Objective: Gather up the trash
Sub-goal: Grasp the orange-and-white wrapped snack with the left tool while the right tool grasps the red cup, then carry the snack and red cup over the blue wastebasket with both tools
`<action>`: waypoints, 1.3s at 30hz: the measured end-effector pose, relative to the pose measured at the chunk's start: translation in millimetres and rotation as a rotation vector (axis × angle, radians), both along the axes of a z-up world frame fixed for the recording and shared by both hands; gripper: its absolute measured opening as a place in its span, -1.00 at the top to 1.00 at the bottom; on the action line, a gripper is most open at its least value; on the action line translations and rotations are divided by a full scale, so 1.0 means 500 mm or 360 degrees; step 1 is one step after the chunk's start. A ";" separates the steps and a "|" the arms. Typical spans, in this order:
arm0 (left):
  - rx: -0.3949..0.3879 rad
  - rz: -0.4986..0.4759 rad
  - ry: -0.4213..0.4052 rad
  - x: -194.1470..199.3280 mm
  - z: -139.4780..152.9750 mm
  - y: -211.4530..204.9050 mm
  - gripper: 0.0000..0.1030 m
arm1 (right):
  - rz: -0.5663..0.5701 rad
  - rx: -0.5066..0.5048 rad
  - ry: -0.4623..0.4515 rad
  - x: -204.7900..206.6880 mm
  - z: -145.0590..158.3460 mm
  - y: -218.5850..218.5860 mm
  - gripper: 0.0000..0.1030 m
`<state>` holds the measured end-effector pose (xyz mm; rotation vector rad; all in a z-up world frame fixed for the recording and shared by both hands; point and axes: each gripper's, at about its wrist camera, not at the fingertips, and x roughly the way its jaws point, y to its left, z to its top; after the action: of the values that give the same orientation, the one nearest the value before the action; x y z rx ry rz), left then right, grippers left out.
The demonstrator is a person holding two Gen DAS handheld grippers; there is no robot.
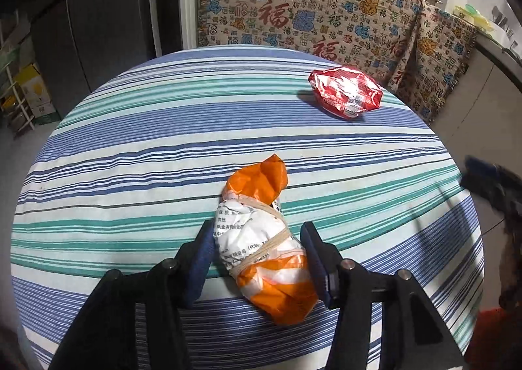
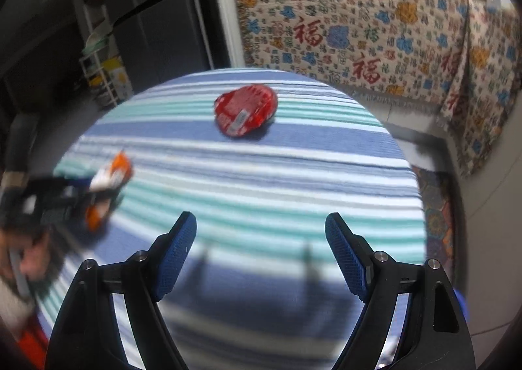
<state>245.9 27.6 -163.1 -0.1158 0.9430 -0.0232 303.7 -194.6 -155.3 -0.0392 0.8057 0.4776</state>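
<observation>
Nearest the left wrist camera, the left gripper [image 1: 257, 244] is seen with its two dark blue pads on either side of an orange-and-white packet [image 1: 264, 246]. The left pad is touching the packet's white middle; the right pad is at, or just beside, its other flank, and contact there cannot be confirmed. The jaws stand partly closed around the packet, but a firm grip is not shown. The packet is crumpled, bound with tan rubber bands, and lies on the striped cloth [image 1: 130, 154] of the table, its orange end pointing away from the camera.

A crushed red can [image 1: 345, 96] is seen farther off to the right on the same cloth, well apart from the packet.

In the right wrist view, the right gripper [image 2: 261, 223] is held with jaws wide apart and nothing between them, above the cloth [image 2: 261, 174]. The can [image 2: 245, 113] lies ahead of it, near the far edge of the table. The packet [image 2: 109, 180] and the left gripper [image 2: 78, 192] are seen blurred at the left edge. A patterned drape [image 2: 359, 34] hangs behind the table.
</observation>
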 end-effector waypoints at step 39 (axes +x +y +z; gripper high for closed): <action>-0.0033 -0.0082 -0.0062 -0.040 0.026 -0.045 0.06 | 0.0126 -0.0145 -0.0194 -0.036 0.052 0.064 0.83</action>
<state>225.8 4.9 -150.2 -0.1101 0.9070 -0.0823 285.9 -162.4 -129.6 -0.1839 0.7076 0.5080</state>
